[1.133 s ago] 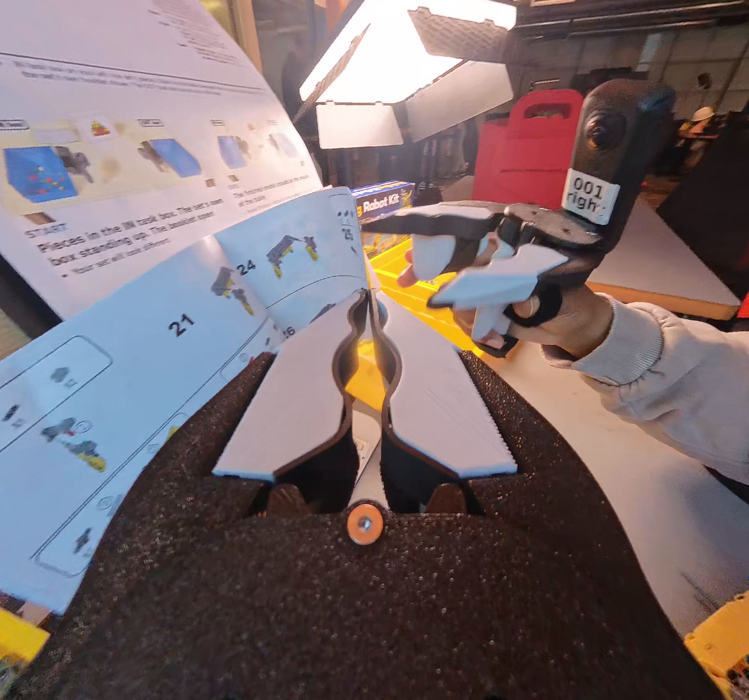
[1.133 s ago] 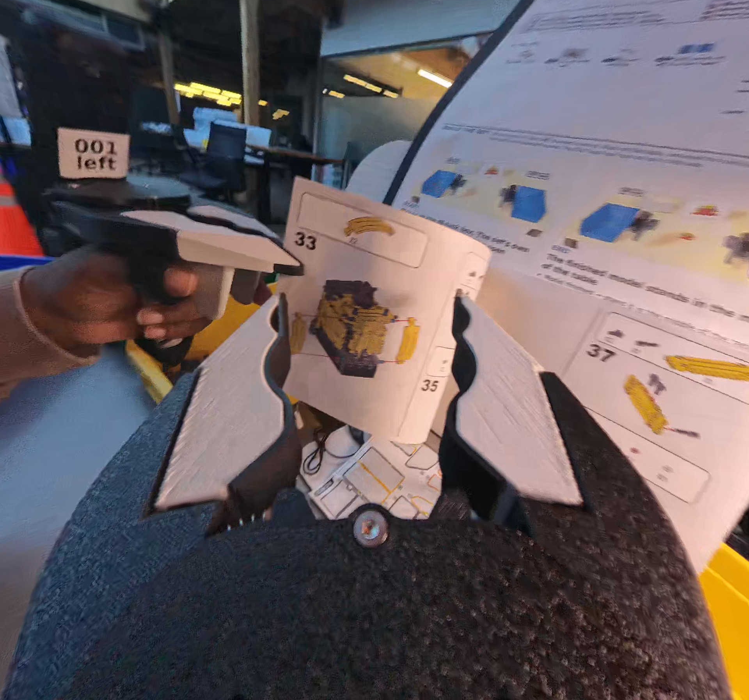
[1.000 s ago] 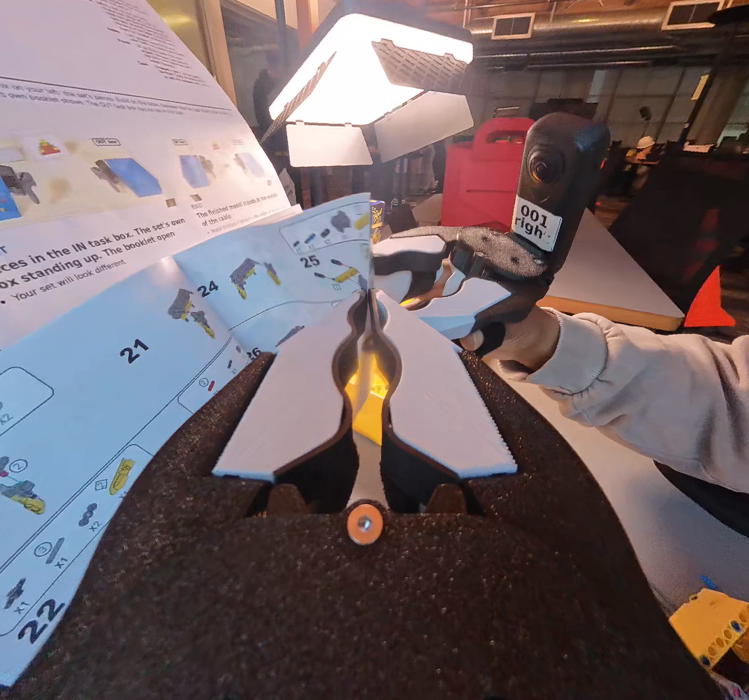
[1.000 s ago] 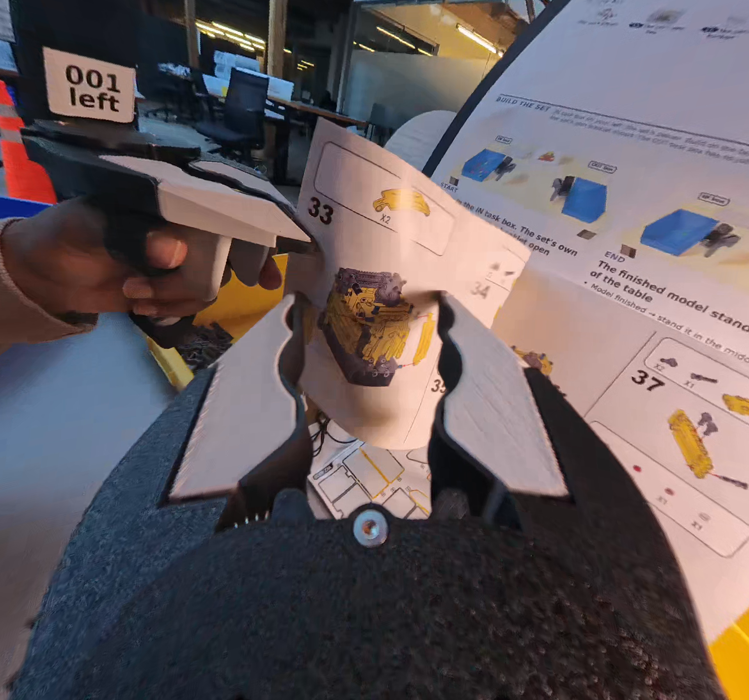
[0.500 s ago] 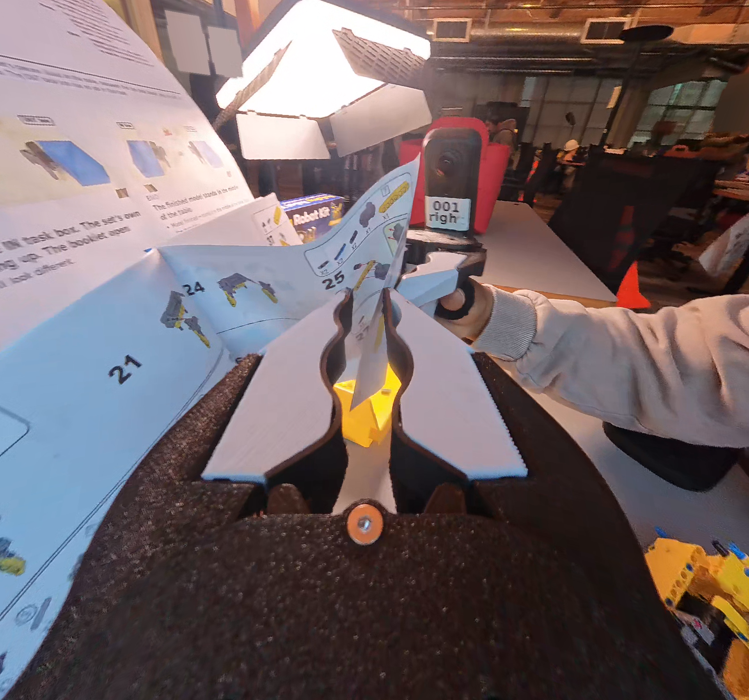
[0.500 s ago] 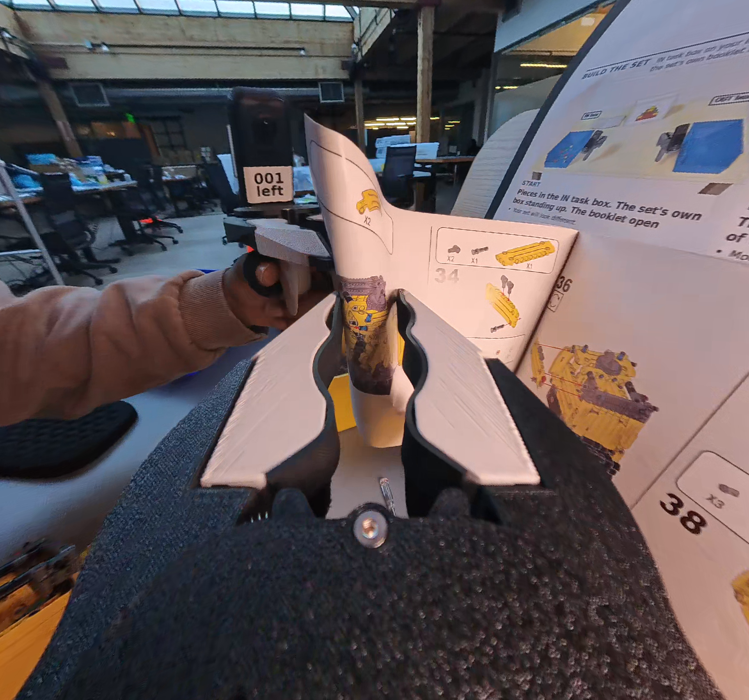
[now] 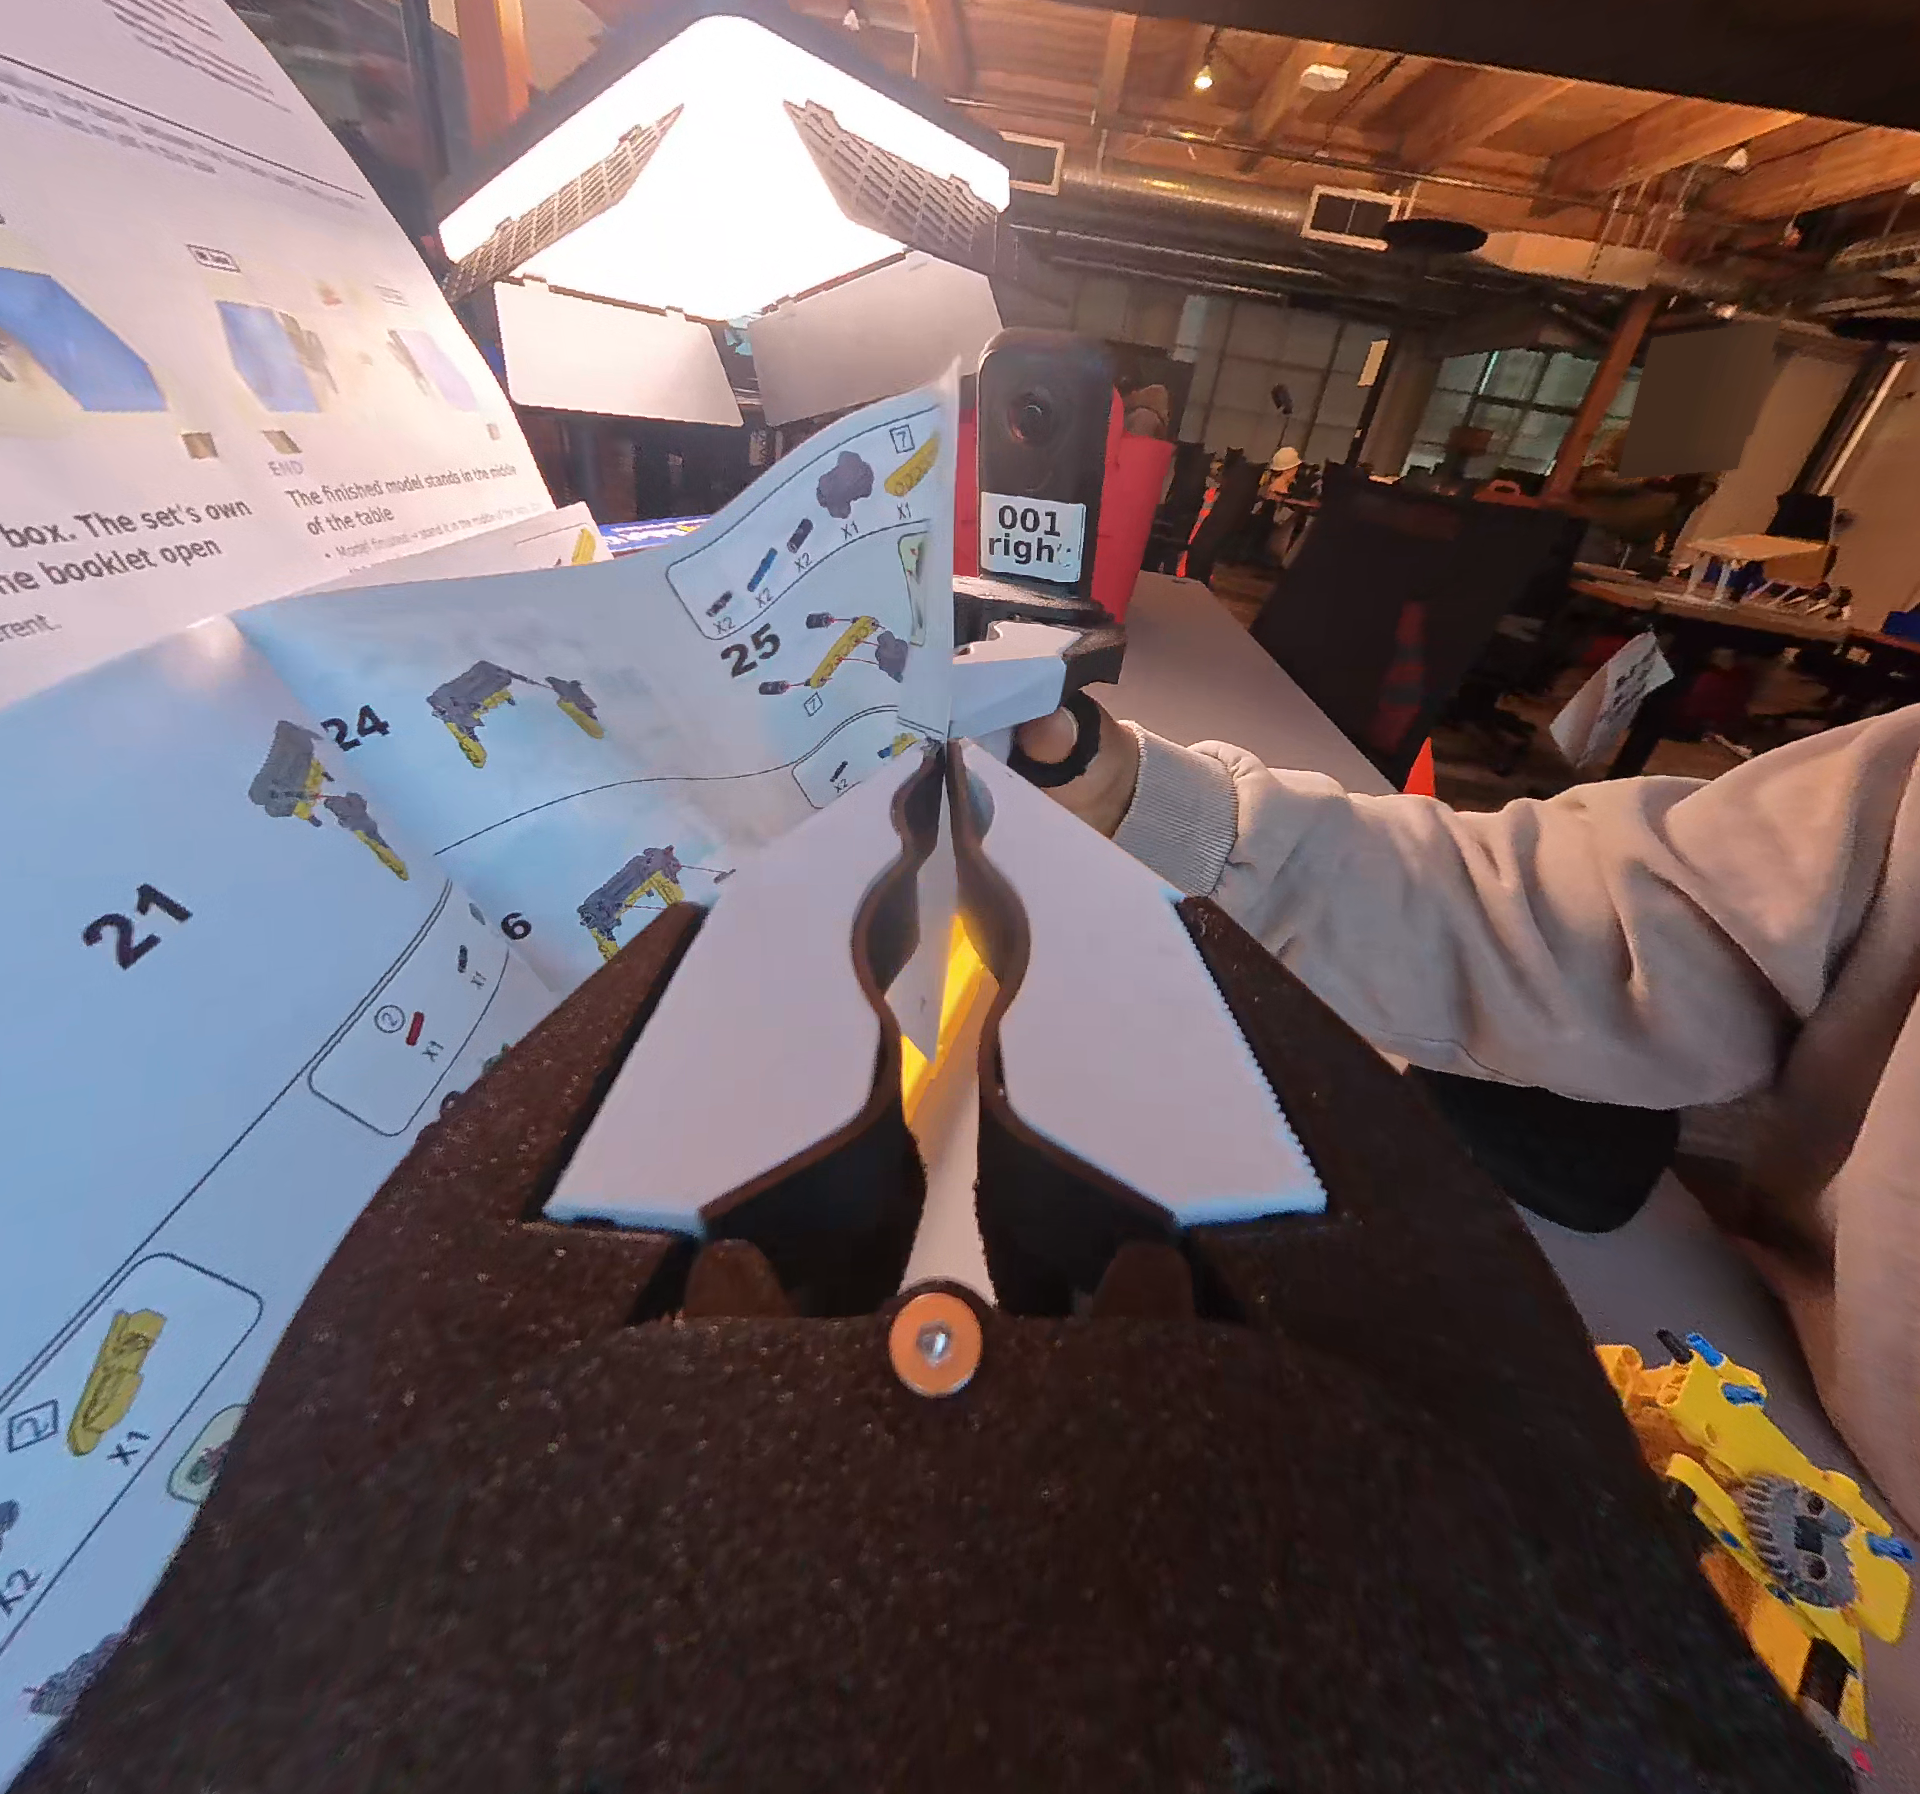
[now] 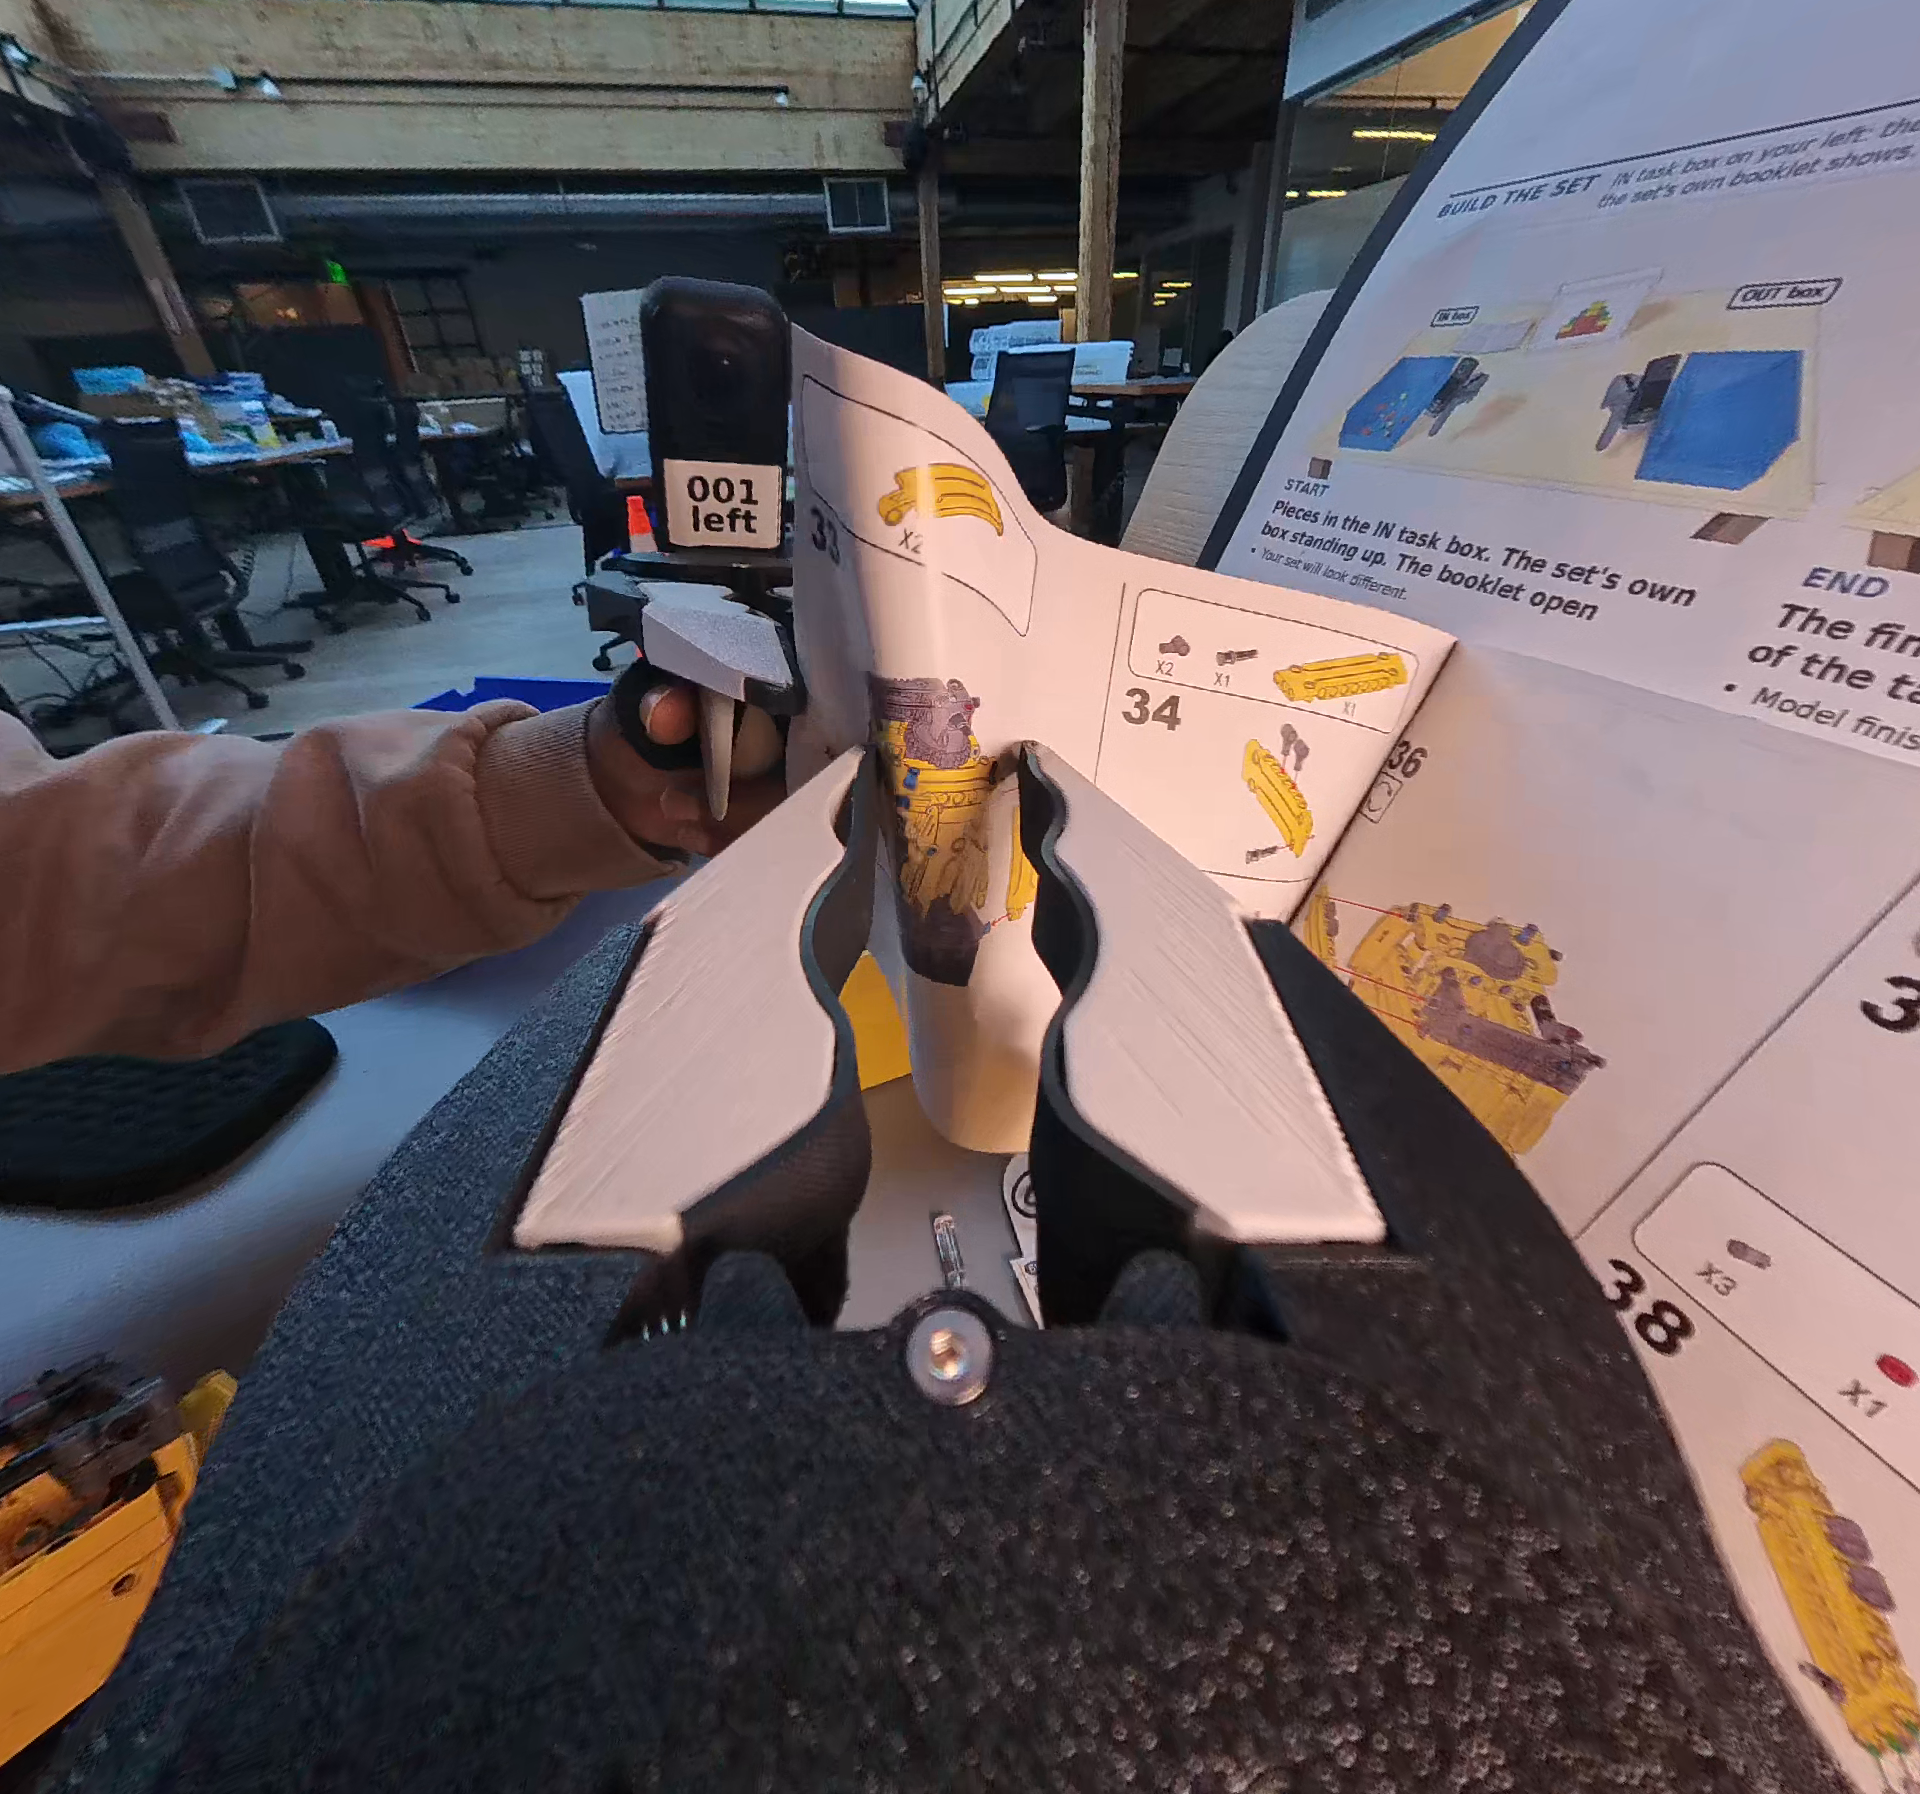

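An open building-instruction booklet [image 7: 312, 965] stands against a white poster board [image 7: 156, 290]. My left gripper [image 7: 943, 757] is shut on the lower edge of one lifted page [image 7: 831, 601], which rises upright from the fingertips. In the right wrist view the same page [image 8: 935, 622] curls between the jaws of my right gripper [image 8: 943, 757], which stand partly apart around it. The left gripper [image 8: 717, 643] pinches that page just beyond. The right gripper [image 7: 1003, 679] shows behind the page in the left wrist view.
A partly built yellow model lies on the grey table, low right [image 7: 1777, 1547] and low left [image 8: 83, 1495]. A bright light panel [image 7: 717, 206] and a red container [image 7: 1138, 518] stand behind. A black padded cushion [image 8: 135, 1110] lies under the left forearm. My left and right fingertips are right by each other.
The right gripper's jaws have narrowed from wide open to a small gap around the page. The left gripper has swung the pinched page upright and away from the booklet.
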`<state>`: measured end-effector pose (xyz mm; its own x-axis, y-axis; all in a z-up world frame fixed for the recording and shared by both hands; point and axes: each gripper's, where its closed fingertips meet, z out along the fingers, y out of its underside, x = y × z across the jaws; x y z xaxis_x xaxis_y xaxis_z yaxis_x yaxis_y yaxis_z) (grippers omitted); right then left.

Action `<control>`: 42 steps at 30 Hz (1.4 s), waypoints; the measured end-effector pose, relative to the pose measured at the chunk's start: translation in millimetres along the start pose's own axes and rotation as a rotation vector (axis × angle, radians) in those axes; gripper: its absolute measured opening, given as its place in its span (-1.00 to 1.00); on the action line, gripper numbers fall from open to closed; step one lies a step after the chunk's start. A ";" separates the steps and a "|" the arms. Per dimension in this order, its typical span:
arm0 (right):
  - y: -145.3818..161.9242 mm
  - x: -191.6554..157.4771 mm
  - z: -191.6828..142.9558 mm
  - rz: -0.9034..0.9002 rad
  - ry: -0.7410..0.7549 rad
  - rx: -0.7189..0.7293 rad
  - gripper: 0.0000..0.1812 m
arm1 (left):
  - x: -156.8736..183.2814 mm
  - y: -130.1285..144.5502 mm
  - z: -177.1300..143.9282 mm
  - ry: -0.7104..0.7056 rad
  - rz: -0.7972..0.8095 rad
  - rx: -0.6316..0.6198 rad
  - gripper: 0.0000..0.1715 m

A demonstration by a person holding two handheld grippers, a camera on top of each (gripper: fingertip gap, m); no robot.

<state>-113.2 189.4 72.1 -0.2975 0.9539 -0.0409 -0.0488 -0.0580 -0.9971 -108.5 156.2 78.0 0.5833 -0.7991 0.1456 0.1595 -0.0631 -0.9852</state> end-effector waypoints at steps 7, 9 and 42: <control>5.3 9.9 -4.3 0.004 0.029 -0.017 -0.93 | -7.7 11.1 -6.2 -0.004 -0.057 -0.002 -1.00; 5.6 10.9 -4.0 -0.002 0.035 -0.020 -0.94 | -9.3 12.4 -7.0 -0.009 -0.063 0.008 -1.00; -3.6 24.8 -26.3 0.297 -0.195 0.138 -1.00 | -6.8 -7.6 7.4 0.158 -0.168 0.147 -1.00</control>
<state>-95.2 221.0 73.1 -0.4928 0.8166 -0.3006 -0.0573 -0.3751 -0.9252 -107.8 166.5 85.2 0.4090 -0.8689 0.2789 0.3646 -0.1246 -0.9228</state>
